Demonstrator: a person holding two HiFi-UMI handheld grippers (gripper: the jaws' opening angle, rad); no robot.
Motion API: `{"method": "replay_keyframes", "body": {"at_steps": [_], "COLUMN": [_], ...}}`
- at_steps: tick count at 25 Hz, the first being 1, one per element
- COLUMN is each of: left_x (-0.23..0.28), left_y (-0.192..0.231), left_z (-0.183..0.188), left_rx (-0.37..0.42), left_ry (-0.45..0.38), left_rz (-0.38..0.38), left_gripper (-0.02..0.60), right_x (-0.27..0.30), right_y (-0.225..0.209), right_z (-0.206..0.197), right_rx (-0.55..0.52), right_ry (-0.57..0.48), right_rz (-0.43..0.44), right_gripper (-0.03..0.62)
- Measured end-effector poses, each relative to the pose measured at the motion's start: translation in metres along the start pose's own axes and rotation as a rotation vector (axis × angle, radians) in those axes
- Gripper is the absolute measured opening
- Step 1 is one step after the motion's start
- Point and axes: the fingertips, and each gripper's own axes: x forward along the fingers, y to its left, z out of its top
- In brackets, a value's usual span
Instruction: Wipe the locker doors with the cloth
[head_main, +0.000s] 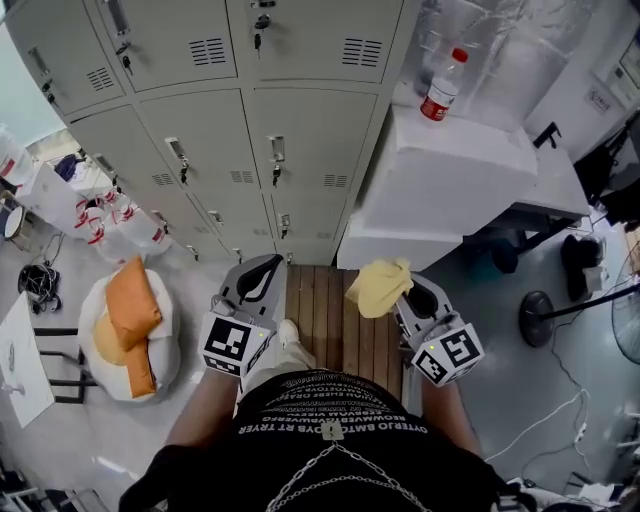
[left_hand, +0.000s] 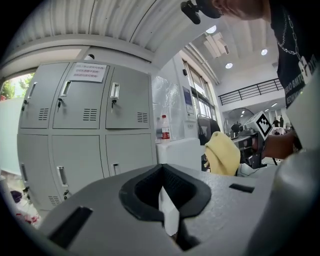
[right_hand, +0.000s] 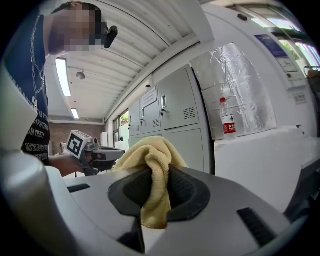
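While the right gripper (right_hand: 156, 196) has its jaws clamped on the yellow cloth (right_hand: 149, 159), a fold of towelling is pinched right between them. The rest of the cloth bunches up over the jaw tips, and a short tail hangs down into the dark throat of the gripper. Over on the other side, the left gripper (left_hand: 165, 200) has its jaws pressed together with nothing between them.

Seen from the head view, both grippers sit low in the middle of the frame. They are level with each other and held apart, and each marker cube faces up towards the camera. The cloth shows as a yellow lump at the front of the right one. The left gripper's own view catches it too, at centre right, with the right gripper behind it.

Ahead of both grippers, filling the upper left of the head view, stand the grey locker doors (head_main: 250, 130). They are stacked in tiers, all shut, each with a small vent and a handle. Neither gripper touches them, and the cloth is clear of the metal.

Just right of the lockers a white cabinet (head_main: 450, 175) juts out, and a plastic bottle (head_main: 441, 88) with a red cap and red label stands upright on top of it. Under the person's feet, at the centre of the head view, runs a strip of wooden boards (head_main: 325, 310) leading up to the lockers. At lower left an orange cushion (head_main: 132, 305) lies on a white beanbag (head_main: 95, 320), well off to the side.
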Motion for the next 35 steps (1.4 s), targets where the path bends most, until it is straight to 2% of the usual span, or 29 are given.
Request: {"method": "replay_keyframes", "body": {"at_steps": [6, 14, 19, 23, 29, 35], "left_x": [0.032, 0.059, 0.072, 0.082, 0.095, 0.103], "left_y": [0.038, 0.078, 0.094, 0.102, 0.107, 0.126], "left_z": [-0.004, -0.017, -0.023, -0.029, -0.031, -0.015], "left_rx": [-0.004, -0.020, -0.035, -0.038, -0.038, -0.030], "left_ry": [0.015, 0.035, 0.043, 0.057, 0.073, 0.017], "left_rz": [-0.013, 0.002, 0.000, -0.013, -0.061, -0.077], "left_gripper": [0.005, 0.005, 0.004, 0.005, 0.004, 0.005], "right_x": [0.042, 0.093, 0.119, 0.132, 0.135, 0.149], "right_y": [-0.021, -0.037, -0.042, -0.042, -0.054, -0.053], "right_z": [0.007, -0.002, 0.001, 0.004, 0.011, 0.031], "right_rx": [0.024, 0.041, 0.094, 0.050, 0.069, 0.026], "right_ry": [-0.008, 0.024, 0.017, 0.028, 0.033, 0.013], "right_rz": [-0.021, 0.005, 0.035, 0.042, 0.002, -0.025], "right_gripper": [0.064, 0.064, 0.064, 0.064, 0.064, 0.064]}}
